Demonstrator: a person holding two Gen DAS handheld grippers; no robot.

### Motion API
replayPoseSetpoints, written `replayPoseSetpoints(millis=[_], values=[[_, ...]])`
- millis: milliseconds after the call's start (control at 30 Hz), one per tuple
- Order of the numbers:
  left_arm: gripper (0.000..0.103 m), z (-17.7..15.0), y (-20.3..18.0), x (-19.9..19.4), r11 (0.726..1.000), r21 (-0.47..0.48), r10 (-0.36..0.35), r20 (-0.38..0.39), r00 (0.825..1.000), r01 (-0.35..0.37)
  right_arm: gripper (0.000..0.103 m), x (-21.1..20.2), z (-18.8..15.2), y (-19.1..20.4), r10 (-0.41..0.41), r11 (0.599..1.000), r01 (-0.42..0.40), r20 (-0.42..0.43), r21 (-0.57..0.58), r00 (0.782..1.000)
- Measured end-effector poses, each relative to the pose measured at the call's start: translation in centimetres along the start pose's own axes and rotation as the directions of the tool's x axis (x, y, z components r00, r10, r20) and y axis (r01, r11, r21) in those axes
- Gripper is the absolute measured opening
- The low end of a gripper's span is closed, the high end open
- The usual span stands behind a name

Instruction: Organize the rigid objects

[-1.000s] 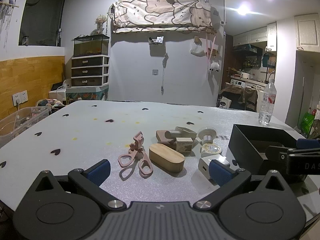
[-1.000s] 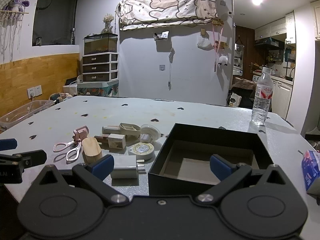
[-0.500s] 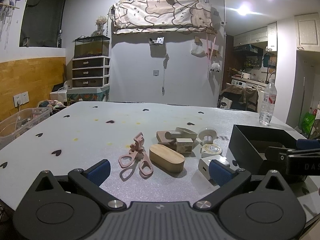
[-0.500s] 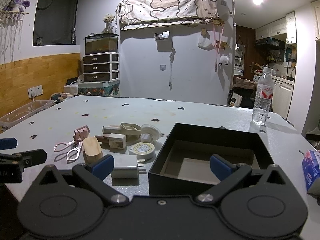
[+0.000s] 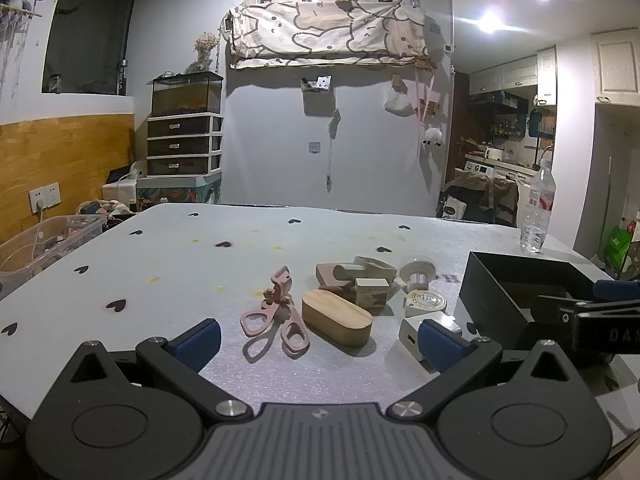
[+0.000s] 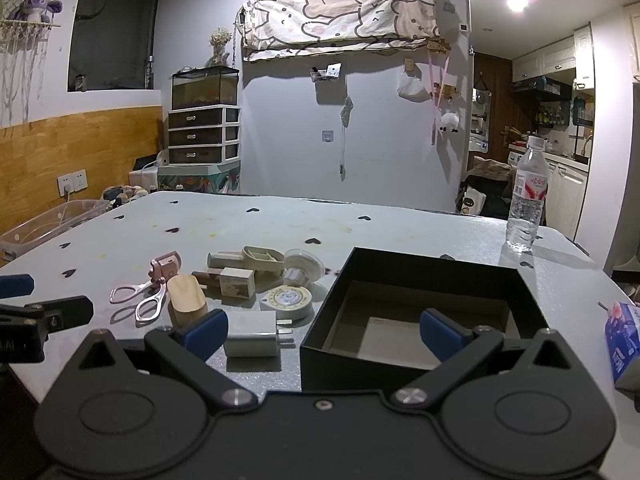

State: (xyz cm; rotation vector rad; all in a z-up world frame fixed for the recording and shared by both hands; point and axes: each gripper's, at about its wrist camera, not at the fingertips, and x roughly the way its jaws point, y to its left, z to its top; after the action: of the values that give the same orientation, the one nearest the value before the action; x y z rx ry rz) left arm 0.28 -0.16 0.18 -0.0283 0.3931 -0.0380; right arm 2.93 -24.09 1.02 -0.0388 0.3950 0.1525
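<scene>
Small items cluster mid-table: pink scissors (image 5: 276,316) (image 6: 140,300), an oval wooden block (image 5: 336,317) (image 6: 186,300), a tape roll (image 5: 425,302) (image 6: 289,299), a white charger plug (image 5: 412,332) (image 6: 252,338), a small cardboard box (image 5: 372,292) (image 6: 236,286) and a white spool (image 5: 418,272). An empty black box (image 6: 424,308) (image 5: 516,292) sits to their right. My left gripper (image 5: 318,338) is open, hovering just short of the scissors and block. My right gripper (image 6: 324,330) is open over the black box's near edge. Neither holds anything.
A water bottle (image 6: 526,204) stands at the table's far right. A blue-and-pink carton (image 6: 622,338) lies at the right edge. A clear plastic bin (image 5: 44,240) sits off the table's left side. The far half of the heart-dotted table (image 5: 280,232) holds no objects.
Almost nothing: both views shift very slightly, and the objects stay where they were. Both grippers remain open.
</scene>
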Motion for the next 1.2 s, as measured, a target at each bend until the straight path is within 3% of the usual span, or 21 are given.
replayPoseSetpoints(millis=[433, 733, 867, 1033, 1200], values=[[0.103, 0.7, -0.1, -1.2, 1.0, -0.001, 0.006, 0.026, 1.0, -0.006, 0.103, -1.7, 1.1, -0.5, -0.008, 1.0, 0.008, 0.056, -0.003, 0.998], [0.103, 3.0, -0.4, 0.2, 1.0, -0.014, 0.009, 0.015, 1.0, -0.009, 0.103, -2.2, 3.1, -4.3, -0.1, 0.995, 0.099, 0.087, 0.026, 0.991], [0.103, 3.7, -0.4, 1.7, 0.999, -0.027, 0.018, -0.012, 1.0, -0.019, 0.103, -2.1, 3.5, -6.8, -0.104, 0.994, 0.099, 0.091, 0.055, 0.99], [0.103, 4.0, -0.2, 3.8, 0.999, -0.041, 0.03, -0.05, 0.998, -0.032, 0.103, -1.3, 3.8, -9.4, -0.165, 0.984, 0.16, 0.059, 0.083, 0.985], [0.103, 3.8, 0.8, 5.9, 0.993, -0.097, 0.059, -0.075, 0.995, -0.067, 0.103, 1.0, 3.0, -12.6, -0.227, 0.966, 0.231, -0.042, 0.114, 0.973]])
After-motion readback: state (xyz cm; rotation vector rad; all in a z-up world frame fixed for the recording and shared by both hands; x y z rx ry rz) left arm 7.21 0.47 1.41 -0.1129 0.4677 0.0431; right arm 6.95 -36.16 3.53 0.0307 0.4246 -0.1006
